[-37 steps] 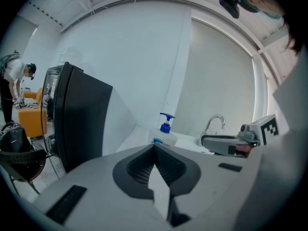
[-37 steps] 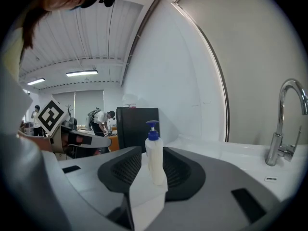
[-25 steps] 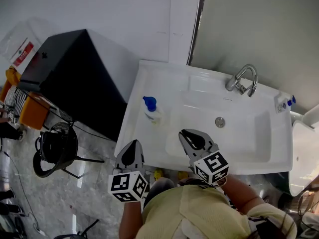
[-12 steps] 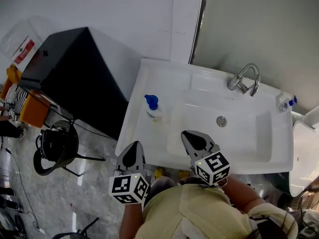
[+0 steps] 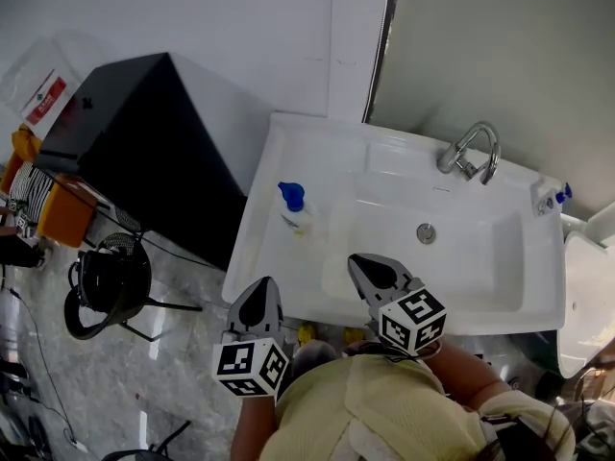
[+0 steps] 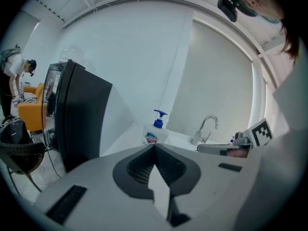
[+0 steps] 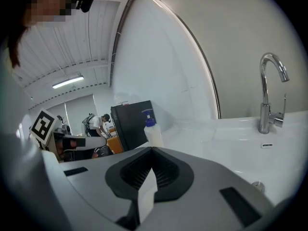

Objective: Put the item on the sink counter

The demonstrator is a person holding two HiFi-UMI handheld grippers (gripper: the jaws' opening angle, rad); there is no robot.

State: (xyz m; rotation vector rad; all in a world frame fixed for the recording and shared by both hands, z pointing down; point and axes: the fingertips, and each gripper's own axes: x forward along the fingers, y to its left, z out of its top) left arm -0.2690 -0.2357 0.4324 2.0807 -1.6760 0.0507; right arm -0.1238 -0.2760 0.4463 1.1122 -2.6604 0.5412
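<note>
We see the soap bottle (image 5: 293, 209) upright on the sink tabletop's (image 5: 276, 166) left ledge, left gripper (image 5: 265, 286) and right gripper (image 5: 357, 262) near the front edge, jaws closed on nothing — task looks done.

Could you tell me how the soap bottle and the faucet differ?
The soap bottle is pale with a blue pump; the faucet is shiny metal. The soap bottle stands at the sink's left edge; the faucet at its back rim. Both stand upright.
</note>
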